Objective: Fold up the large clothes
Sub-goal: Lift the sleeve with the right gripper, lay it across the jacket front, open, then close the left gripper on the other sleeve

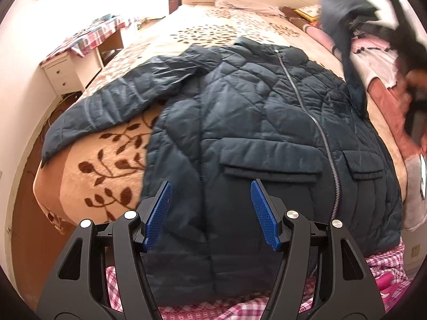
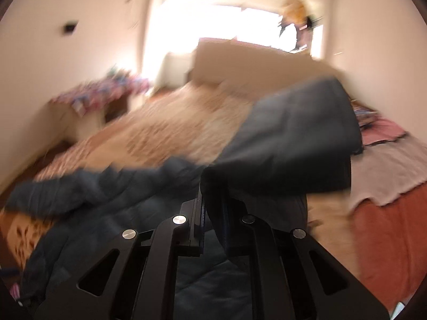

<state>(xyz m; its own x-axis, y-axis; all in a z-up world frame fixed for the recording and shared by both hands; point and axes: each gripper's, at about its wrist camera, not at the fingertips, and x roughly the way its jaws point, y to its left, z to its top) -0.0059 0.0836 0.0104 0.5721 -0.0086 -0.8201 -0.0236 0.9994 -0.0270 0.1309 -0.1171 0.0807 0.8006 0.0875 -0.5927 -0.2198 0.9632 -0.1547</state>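
A dark navy quilted jacket (image 1: 253, 122) lies front up on the bed, zipper closed, its left sleeve (image 1: 106, 106) spread out to the left. My left gripper (image 1: 210, 213) is open, hovering just above the jacket's hem, holding nothing. My right gripper (image 2: 210, 208) is shut on the jacket's right sleeve (image 2: 293, 138) and holds it lifted above the jacket body (image 2: 106, 200); this view is blurred by motion. The lifted sleeve (image 1: 344, 18) also shows at the upper right of the left wrist view.
The bed has a beige leaf-patterned blanket (image 1: 112, 160). Pink and white clothes (image 1: 373, 58) lie at the right. A white bedside table with a checked cloth (image 1: 80, 50) stands left of the bed. A pink checked sheet (image 1: 384, 266) lies at the near edge.
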